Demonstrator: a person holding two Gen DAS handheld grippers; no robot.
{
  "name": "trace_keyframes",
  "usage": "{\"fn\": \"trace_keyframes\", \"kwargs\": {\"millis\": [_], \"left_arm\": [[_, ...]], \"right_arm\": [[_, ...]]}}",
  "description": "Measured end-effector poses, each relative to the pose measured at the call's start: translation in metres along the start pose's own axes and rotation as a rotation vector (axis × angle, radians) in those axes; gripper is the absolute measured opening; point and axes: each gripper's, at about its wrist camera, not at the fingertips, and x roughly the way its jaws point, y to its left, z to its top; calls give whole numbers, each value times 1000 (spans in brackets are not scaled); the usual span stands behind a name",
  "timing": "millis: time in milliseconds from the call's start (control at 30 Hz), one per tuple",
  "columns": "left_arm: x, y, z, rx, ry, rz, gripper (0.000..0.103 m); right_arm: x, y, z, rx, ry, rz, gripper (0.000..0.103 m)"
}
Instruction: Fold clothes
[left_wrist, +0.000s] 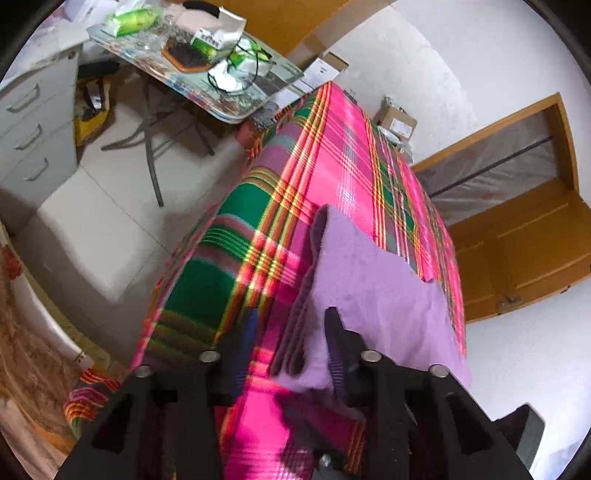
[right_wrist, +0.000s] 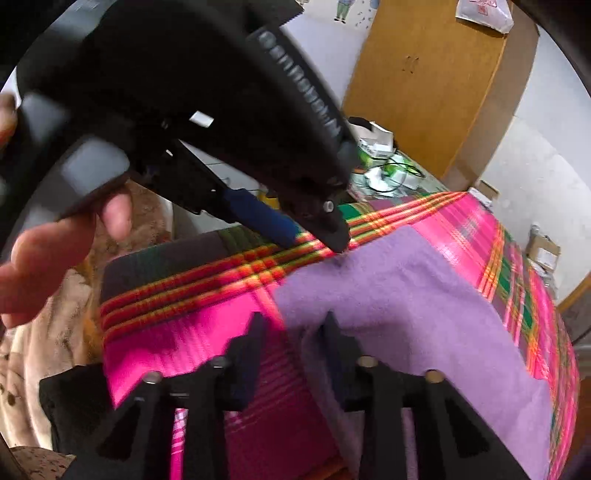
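Note:
A folded purple cloth (left_wrist: 380, 291) (right_wrist: 406, 295) lies flat on a table under a pink and green plaid cover (left_wrist: 325, 147) (right_wrist: 177, 325). In the left wrist view its stacked folded edge faces left. My left gripper (left_wrist: 291, 332) is open at the cloth's near left corner, one finger over the cloth and the other over the plaid. The right wrist view shows the same left gripper (right_wrist: 314, 238) held by a hand (right_wrist: 55, 258), its tips at the cloth's far corner. My right gripper (right_wrist: 291, 325) is open, straddling the cloth's near edge, with nothing pinched.
A cluttered side table (left_wrist: 229, 110) with green packets and cables stands beyond the plaid table. A white drawer cabinet (left_wrist: 33, 122) is at the left, cardboard boxes (left_wrist: 399, 122) sit by the wall, and a wooden door (left_wrist: 517, 229) is at the right.

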Motion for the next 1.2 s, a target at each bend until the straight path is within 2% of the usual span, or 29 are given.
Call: {"fn": "trace_keyframes", "kwargs": {"millis": [200,367,567,633,967,1100,1167,1200], "left_arm": [[18,-1,10,-17,77,-3,39],[28,-3,15,-63,163,-76,42],[32,-7,15,-132,202,-143,43],[35,-9,14,-159,225,-149,49],[58,-18,21,-170,271,-149,48],[63,-17,31,-190,232,-169,47],[63,-17,36,-180,210,-179,44],[63,-17,38,-172,200,-185,38]], "right_arm": [[-17,-11,-6,54,-84,19,10],[-31,-19,-11,99,-154,36,8],[-47,-31,-18,152,-229,61,8],[-52,-35,-21,168,-254,69,7],[-59,-45,-23,181,-293,92,7],[-57,-50,-22,176,-300,94,7],[-56,-52,-21,173,-304,95,7],[-55,-53,-21,172,-304,95,7]]}}
